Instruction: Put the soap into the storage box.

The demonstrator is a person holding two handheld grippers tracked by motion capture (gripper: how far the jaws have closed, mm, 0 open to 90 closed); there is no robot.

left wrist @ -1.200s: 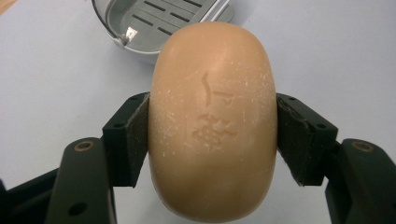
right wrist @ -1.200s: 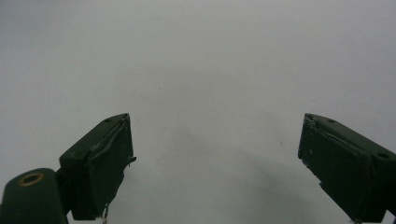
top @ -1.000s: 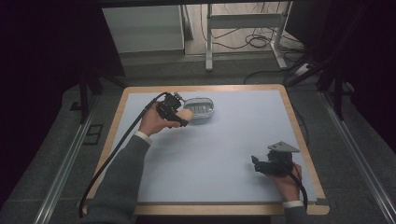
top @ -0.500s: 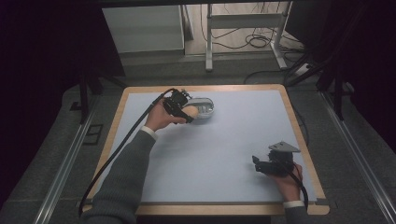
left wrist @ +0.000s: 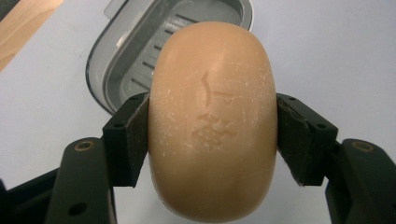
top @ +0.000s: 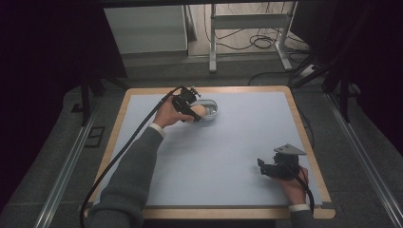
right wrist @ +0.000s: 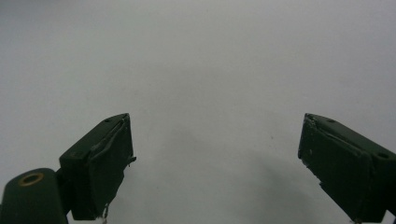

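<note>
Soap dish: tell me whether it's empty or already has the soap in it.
Empty. The soap dish shows its bare ribbed floor, while the soap is clamped between the left gripper jaws, in front of the dish.

left tool [top: 196,114] with soap [top: 198,112] moved right, over soap dish [top: 212,110]

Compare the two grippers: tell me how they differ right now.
The left gripper is shut on a tan soap bar just short of the grey soap dish; the right gripper stands open with nothing between its fingers. The left is at the table's far side, the right near its front right corner. Both have black fingers.
</note>
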